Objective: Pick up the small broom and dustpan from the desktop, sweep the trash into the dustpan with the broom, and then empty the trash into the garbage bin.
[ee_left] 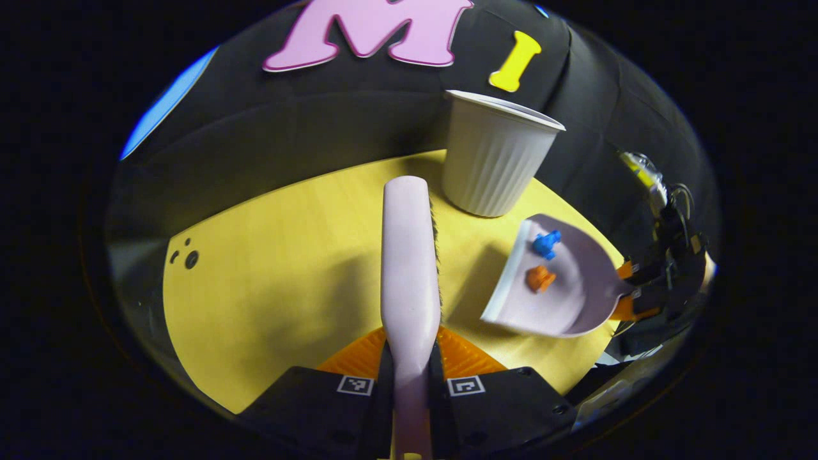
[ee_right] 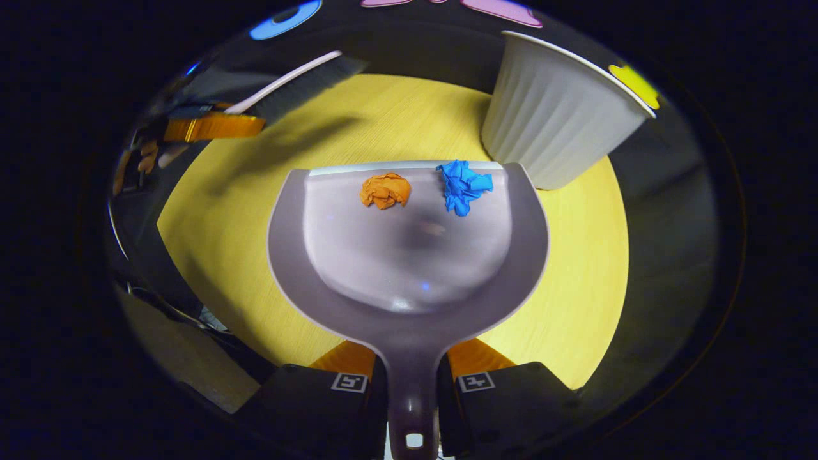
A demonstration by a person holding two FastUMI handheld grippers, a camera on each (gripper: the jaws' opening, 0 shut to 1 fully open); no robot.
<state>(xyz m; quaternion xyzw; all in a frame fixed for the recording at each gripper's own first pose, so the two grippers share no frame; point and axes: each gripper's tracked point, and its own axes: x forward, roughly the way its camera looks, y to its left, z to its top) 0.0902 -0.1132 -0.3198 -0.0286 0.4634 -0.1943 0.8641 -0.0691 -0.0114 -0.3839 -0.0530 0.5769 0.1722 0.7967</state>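
Two grippers are in use over one yellow desktop (ee_right: 575, 306): the left gripper (ee_left: 409, 374), its two fingers pressed on one small broom (ee_left: 409, 255), and the right gripper (ee_right: 412, 383), its two fingers pressed on the handle of one dustpan (ee_right: 409, 255). Two crumpled paper balls lie in the pan, one orange paper ball (ee_right: 385, 190) and one blue paper ball (ee_right: 463, 185). One ribbed white garbage bin (ee_right: 556, 121) stands on the desktop. Three small dark holes (ee_left: 185, 254) mark the desktop's far side.

Dustpan (ee_right: 409, 255): smooth, glossy plastic. Broom (ee_left: 410, 255): smooth plastic back, dark bristles. Bin (ee_right: 556, 115): ribbed, matt plastic. Tabletop (ee_right: 575, 281): wood-grain finish. Two crumpled paper wads (ee_right: 385, 190).
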